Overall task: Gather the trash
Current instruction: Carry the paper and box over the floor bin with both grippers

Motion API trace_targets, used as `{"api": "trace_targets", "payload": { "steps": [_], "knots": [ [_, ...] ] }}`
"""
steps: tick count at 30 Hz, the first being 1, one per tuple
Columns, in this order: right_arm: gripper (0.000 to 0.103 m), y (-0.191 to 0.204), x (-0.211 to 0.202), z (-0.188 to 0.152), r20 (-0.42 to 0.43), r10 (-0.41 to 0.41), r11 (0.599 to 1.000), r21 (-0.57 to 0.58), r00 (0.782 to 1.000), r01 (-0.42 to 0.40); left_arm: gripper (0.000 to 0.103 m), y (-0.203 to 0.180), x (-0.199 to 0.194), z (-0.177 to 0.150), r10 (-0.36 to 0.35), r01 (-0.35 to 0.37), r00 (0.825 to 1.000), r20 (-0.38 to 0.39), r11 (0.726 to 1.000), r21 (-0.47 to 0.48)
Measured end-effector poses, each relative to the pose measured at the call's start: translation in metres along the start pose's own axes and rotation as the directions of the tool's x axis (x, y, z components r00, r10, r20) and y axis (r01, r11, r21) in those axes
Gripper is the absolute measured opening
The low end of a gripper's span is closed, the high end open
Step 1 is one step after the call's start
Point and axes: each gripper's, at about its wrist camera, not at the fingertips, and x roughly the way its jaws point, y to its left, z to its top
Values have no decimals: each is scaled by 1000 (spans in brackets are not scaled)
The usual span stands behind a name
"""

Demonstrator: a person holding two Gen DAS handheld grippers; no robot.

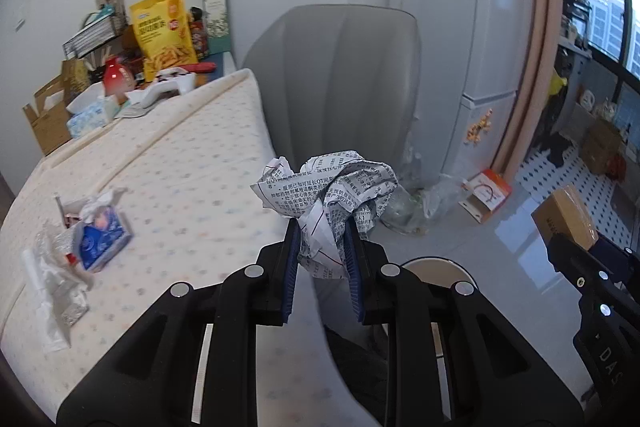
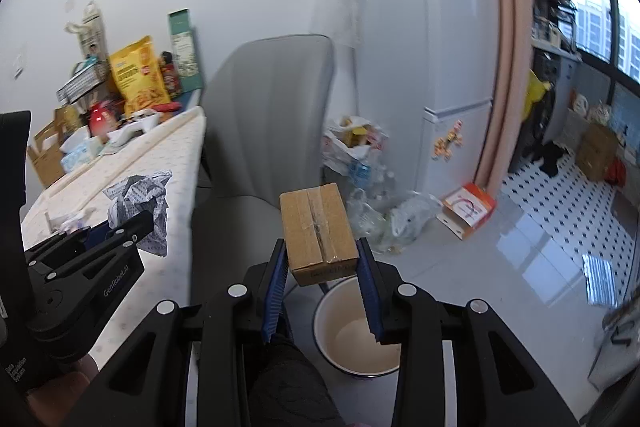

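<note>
a crumpled sheet of printed paper (image 1: pixel 328 203) is pinched between the blue-padded fingers of the left gripper (image 1: pixel 325 251), held in the air just past the edge of the desk (image 1: pixel 180 155) and in front of a grey chair (image 1: pixel 340 75). the right gripper (image 2: pixel 322 267) has its fingers closed on the sides of a small taped cardboard box (image 2: pixel 318 231), which hangs above a round white bin (image 2: pixel 356 335) standing on the glossy floor (image 2: pixel 520 259). from the right wrist view the left gripper and its paper appear to the left, over the desk's edge; from the left wrist view the box shows at the far right.

on the desk, which is covered in a pale dotted cloth, more scraps lie near its left side: a blue packet (image 1: pixel 102 241) with white tissue and clear plastic wrappers (image 1: pixel 52 291) beside it. at the far end of the desk stands a cluster of things, among them a yellow snack bag (image 1: pixel 168 31), a red pot (image 1: pixel 116 79) and a tall green carton (image 1: pixel 216 7).

beyond the chair, clear plastic bags (image 2: pixel 372 203) of rubbish sit on the floor against a white fridge (image 2: pixel 452 67) dotted with magnets, and an orange and white box (image 2: pixel 468 209) lies open near them.
</note>
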Motion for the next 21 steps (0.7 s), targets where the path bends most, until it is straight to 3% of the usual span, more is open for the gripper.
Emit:
{"api": "trace_targets", "payload": {
  "steps": [10, 20, 21],
  "knots": [
    [34, -54, 40, -2, -63, -54, 996, 74, 997, 59, 22, -57, 46, 4, -39, 45, 997, -74, 995, 86],
    [36, -77, 89, -13, -121, -35, 992, 113, 992, 48, 22, -72, 80, 7, -32, 45, 992, -124, 994, 104],
    [50, -77, 92, -13, -123, -33, 993, 113, 992, 47, 22, -72, 82, 7, -30, 44, 991, -128, 994, 103]
  ]
}}
